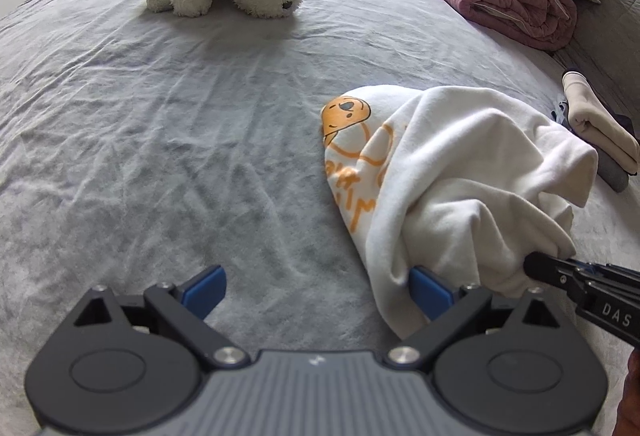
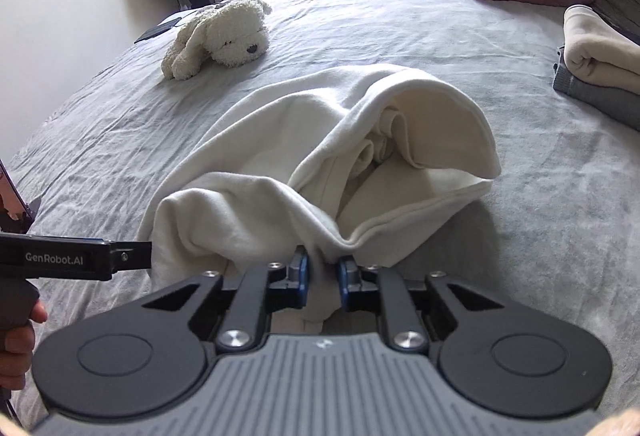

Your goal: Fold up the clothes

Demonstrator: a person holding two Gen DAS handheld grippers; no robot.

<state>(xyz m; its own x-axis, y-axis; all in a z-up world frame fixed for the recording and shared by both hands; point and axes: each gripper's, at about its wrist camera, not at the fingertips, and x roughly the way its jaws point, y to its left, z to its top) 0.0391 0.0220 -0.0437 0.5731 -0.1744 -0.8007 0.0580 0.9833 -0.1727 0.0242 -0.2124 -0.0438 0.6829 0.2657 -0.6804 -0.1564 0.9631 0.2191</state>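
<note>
Currently, a bunched white sweatshirt (image 2: 320,155) is pinched at its near edge by the right tongs (image 2: 323,268), its length stretched away toward the plush dog (image 2: 224,35); the left tongs (image 1: 316,288) are held spread beside it on the bed (image 1: 160,115).

Left wrist view: looking steeply down over the bed (image 1: 160,115), close. Right wrist view: facing likewise. Both are sharing the white garment (image 1: 460,163) and plush dog (image 2: 224,35).

We are losing the orange lettering on the white garment (image 1: 440,171) into its folds. The left gripper's (image 1: 316,292) right fingertip is going under the cloth. The folded stack (image 2: 600,63) is running off the right edge, and the dark flat item (image 2: 158,29) far left is staying too small to identify.
</note>
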